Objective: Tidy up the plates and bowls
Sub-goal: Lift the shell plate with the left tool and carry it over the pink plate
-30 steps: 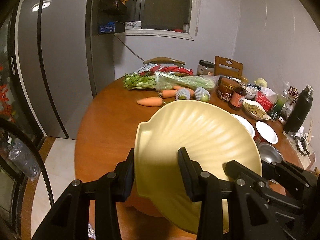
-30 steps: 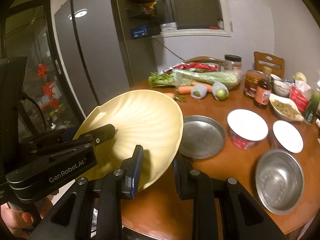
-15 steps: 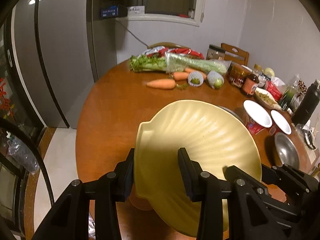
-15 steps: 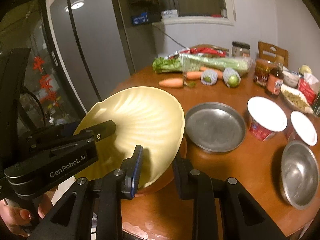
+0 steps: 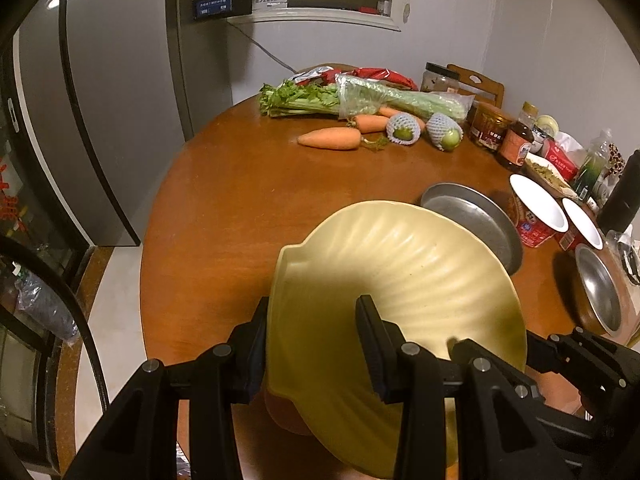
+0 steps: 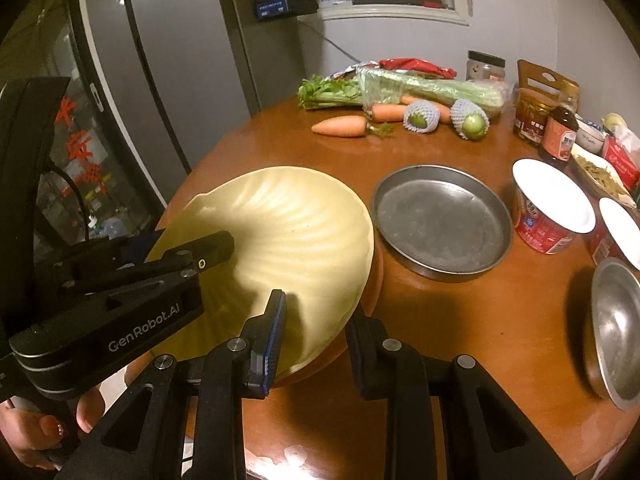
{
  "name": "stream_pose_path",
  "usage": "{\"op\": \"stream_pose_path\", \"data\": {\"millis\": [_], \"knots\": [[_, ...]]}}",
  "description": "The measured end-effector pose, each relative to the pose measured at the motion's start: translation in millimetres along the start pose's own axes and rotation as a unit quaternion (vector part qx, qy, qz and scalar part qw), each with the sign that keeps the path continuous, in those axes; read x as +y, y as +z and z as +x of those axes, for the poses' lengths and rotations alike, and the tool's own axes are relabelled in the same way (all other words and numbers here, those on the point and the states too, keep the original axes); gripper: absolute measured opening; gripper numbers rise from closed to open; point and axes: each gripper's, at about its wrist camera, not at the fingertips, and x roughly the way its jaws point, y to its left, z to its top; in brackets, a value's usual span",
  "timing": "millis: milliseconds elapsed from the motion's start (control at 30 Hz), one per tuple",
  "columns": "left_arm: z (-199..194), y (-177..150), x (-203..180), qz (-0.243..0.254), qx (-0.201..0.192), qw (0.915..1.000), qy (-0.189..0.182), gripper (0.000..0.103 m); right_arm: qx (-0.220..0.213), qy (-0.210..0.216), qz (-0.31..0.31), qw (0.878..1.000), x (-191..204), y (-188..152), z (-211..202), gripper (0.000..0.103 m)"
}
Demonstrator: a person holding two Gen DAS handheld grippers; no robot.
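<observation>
Pale yellow shell-shaped ribbed ceramic plate point(image 6: 280, 240) held tilted above the near edge of the round brown wooden table point(image 6: 500, 320), left gripper point(image 5: 312, 344) clamped on its near-left rim, right gripper point(image 6: 316, 336) clamped on its near-right rim. Just beyond and right of the plate's far edge, a round flat-bottomed grey metal pan point(image 6: 442, 220), nearer the right gripper. Likely set-down spot, so plate to travel forward and rightward.

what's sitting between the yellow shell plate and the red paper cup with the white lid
The round metal pan lies between the yellow shell plate and the red cup, clearest in the right wrist view.
</observation>
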Motion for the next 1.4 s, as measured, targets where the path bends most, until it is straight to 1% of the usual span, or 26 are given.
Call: {"op": "stream_pose_path", "data": {"millis": [600, 867, 933, 1033, 1200, 1333, 1400], "knots": [[19.2, -0.8, -0.9, 0.005, 0.014, 0.9999, 0.006, 0.042, 0.0, -0.024, -0.038, 0.999, 5.4, -5.2, 13.7, 0.031], [18.0, 0.2, -0.7, 0.01, 0.011, 0.9998, 0.014, 0.042, -0.01, -0.048, -0.074, 0.996, 13.2, -6.3, 13.0, 0.033], [17.6, 0.0, -0.5, 0.01, 0.011, 0.9998, 0.014, 0.042, -0.014, -0.053, -0.085, 0.995, 16.4, -6.7, 13.0, 0.035], [18.0, -0.4, 0.3, 0.01, 0.01, 0.9998, 0.014, 0.044, -0.01, -0.056, -0.095, 0.994, 19.2, -8.0, 14.7, 0.039], [17.5, -2.0, 2.0, 0.009, 0.008, 0.9997, 0.021, 0.046, -0.005, -0.054, -0.095, 0.994, 17.2, -7.6, 16.4, 0.04], [17.8, -3.0, 4.3, 0.007, 0.009, 0.9995, 0.03, 0.053, 0.0, -0.057, -0.096, 0.994, 17.0, -8.0, 17.6, 0.041], [20.3, -4.2, 5.3, 0.007, 0.015, 0.9992, 0.036, 0.054, 0.0, -0.063, -0.096, 0.993, 16.6, -8.0, 18.4, 0.041]]}}
